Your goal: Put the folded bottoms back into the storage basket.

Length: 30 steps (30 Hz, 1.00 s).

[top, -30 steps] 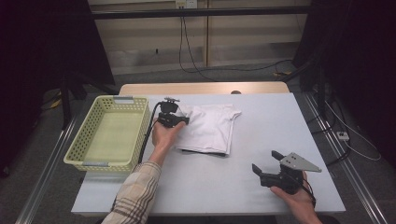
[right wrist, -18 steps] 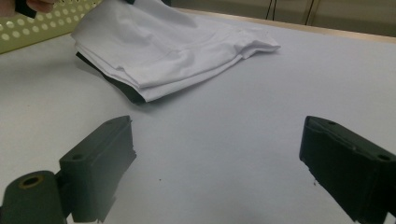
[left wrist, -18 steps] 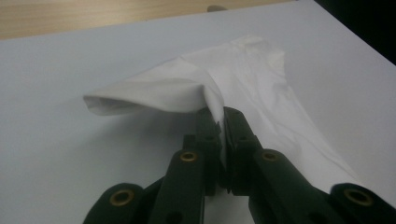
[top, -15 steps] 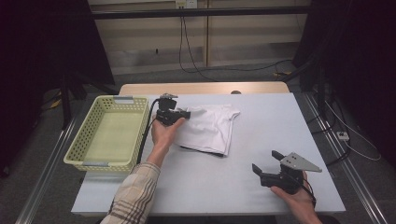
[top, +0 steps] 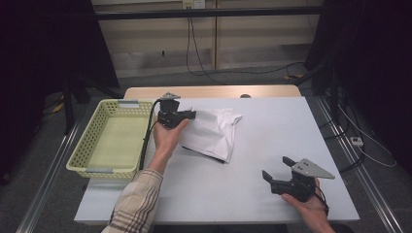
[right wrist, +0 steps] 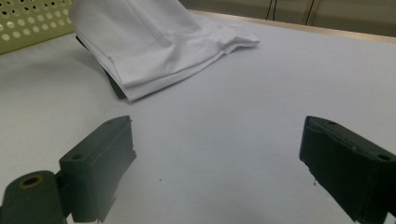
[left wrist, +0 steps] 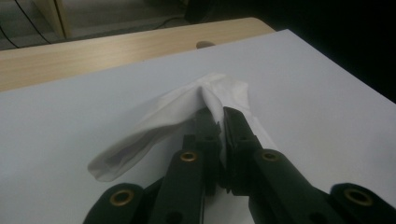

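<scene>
A white folded cloth (top: 214, 133) lies on the white table (top: 272, 121) right of a basket. My left gripper (top: 187, 115) is shut on the cloth's near-left edge and holds that edge raised. In the left gripper view the black jaws (left wrist: 219, 121) pinch a fold of the cloth (left wrist: 177, 112), which drapes away to the left. My right gripper (top: 277, 167) rests low at the table's front right, open, with nothing between its jaws. In the right gripper view (right wrist: 219, 140) the cloth (right wrist: 154, 42) lies well ahead, with a dark edge (right wrist: 116, 88) under it.
A pale yellow-green perforated basket (top: 92, 145) stands at the table's left side, and its wall (right wrist: 32, 23) appears in the right gripper view. A wooden strip (top: 214, 91) runs along the table's far edge. Cables trail on the floor behind.
My left gripper has risen a little with the cloth's edge pinched in it, so the fold lifts off the table. The right gripper has stayed still.
</scene>
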Available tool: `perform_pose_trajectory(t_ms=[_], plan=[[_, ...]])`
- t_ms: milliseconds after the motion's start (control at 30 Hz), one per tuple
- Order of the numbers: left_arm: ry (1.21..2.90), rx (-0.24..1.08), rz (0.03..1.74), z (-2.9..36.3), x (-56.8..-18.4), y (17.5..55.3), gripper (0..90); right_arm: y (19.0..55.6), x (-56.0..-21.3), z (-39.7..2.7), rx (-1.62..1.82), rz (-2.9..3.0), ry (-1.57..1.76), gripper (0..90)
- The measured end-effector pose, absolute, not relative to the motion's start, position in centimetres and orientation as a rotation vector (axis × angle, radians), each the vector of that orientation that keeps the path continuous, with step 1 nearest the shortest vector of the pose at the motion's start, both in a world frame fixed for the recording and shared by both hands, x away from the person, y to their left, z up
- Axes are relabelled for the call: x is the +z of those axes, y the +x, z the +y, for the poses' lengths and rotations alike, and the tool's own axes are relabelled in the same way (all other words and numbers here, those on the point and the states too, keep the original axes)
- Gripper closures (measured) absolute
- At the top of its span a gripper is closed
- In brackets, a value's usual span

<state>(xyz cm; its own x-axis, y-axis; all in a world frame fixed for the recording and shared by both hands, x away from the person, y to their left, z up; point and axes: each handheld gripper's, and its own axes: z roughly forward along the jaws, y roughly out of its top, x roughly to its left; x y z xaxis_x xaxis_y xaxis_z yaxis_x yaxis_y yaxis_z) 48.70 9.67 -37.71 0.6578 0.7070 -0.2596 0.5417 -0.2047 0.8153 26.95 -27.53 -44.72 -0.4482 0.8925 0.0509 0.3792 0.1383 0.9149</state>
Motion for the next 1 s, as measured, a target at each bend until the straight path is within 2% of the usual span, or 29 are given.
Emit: perform_pose_trajectory(t_ms=[1000], plan=[[1.794, 0.353, 0.845, 11.7, -32.9, 45.9, 86.2, 27.0, -44.7, -27.6, 1.285, 1.900, 1.223, 9.4]])
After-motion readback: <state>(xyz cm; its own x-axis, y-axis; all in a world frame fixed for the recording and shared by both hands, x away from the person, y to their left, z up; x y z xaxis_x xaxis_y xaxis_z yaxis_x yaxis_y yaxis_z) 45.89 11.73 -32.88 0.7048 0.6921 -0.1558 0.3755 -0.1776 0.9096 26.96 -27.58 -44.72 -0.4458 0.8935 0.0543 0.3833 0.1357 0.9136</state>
